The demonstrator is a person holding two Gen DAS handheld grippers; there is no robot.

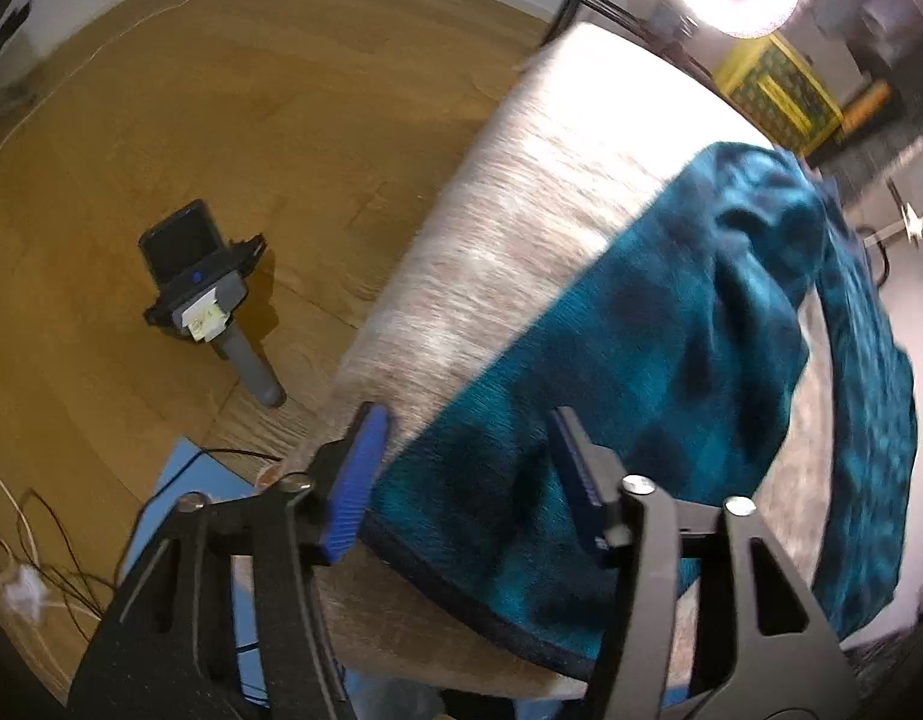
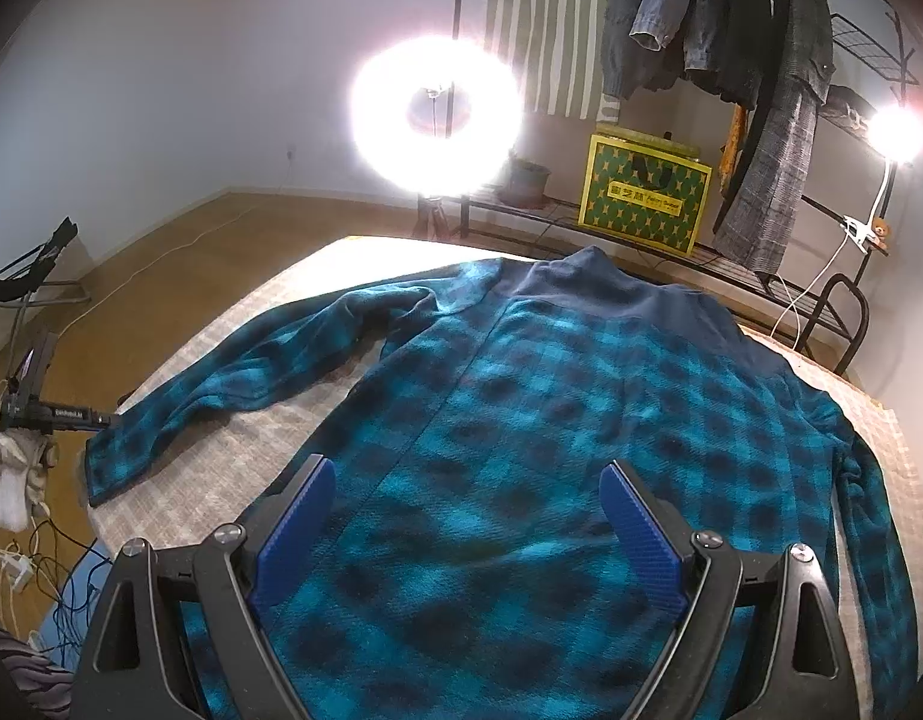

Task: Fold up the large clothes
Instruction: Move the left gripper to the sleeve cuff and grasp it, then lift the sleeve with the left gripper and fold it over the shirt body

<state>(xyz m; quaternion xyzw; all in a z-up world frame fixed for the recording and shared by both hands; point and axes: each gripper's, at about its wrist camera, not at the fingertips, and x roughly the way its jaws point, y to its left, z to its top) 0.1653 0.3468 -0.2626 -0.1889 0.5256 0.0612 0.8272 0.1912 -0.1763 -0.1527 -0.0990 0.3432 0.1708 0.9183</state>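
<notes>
A teal and dark plaid fleece shirt (image 2: 551, 390) lies spread on a pale grey table (image 2: 221, 468), collar at the far end, one sleeve stretched out to the left. My right gripper (image 2: 467, 516) hovers open over the shirt's lower body, with nothing between its blue pads. In the left wrist view the sleeve (image 1: 671, 330) runs across the table (image 1: 521, 180) to its near edge. My left gripper (image 1: 467, 420) points steeply down at the cuff, which lies between its half-spread fingers; I see no firm pinch. The right wrist view shows that gripper (image 2: 71, 417) at the cuff, far left.
Beyond the table stand a bright ring light (image 2: 434, 114), a yellow-green box (image 2: 641, 198) on a low black shelf, a rack of hanging clothes (image 2: 731, 30) and a second lamp (image 2: 896, 132). On the wood floor left of the table are a grey handheld device (image 1: 203, 276) and loose cables (image 1: 41, 540).
</notes>
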